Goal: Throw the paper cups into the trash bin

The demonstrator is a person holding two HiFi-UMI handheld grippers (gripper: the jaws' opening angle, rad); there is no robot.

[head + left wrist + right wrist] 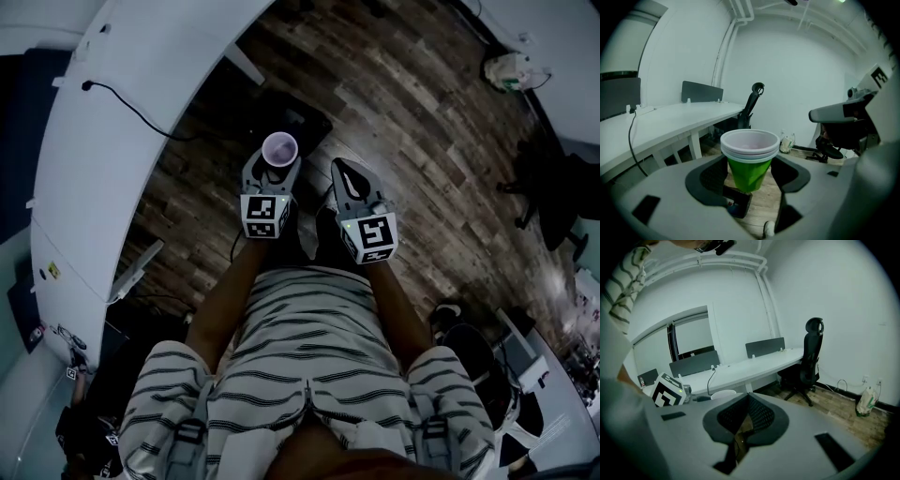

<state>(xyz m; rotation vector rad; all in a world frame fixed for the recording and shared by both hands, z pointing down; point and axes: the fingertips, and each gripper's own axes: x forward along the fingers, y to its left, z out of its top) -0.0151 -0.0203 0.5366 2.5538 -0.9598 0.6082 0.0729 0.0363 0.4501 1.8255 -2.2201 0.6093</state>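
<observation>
Nearest thing in the head view is the person's striped shirt point(305, 323), with both forearms running up toward 12 o'clock. The left gripper point(278, 161) sits just left of center, and its jaws are spread wide and clamped on a nested stack of paper cups point(750, 161), green outside and white inside, at least 2 rims showing. The stack stands upright between the pads, mouth facing up, held in the air above the floor. Right next to it at 3 o'clock is the right gripper point(749, 401), jaws pressed together with nothing in them. The 2 grippers are close but not touching. Just past the cups at 12 o'clock there's a dark boxy shape point(314, 120) on the wood floor point(422, 141); can't tell what it is from here. Further out, a long curved white desk point(94, 187) sweeps around 9 to 11 o'clock with a black cable point(131, 108) lying across it. A black office chair point(810, 357) stands at the desk's end, and a small white bag point(506, 70) sits way off at 1 o'clock near the wall.
</observation>
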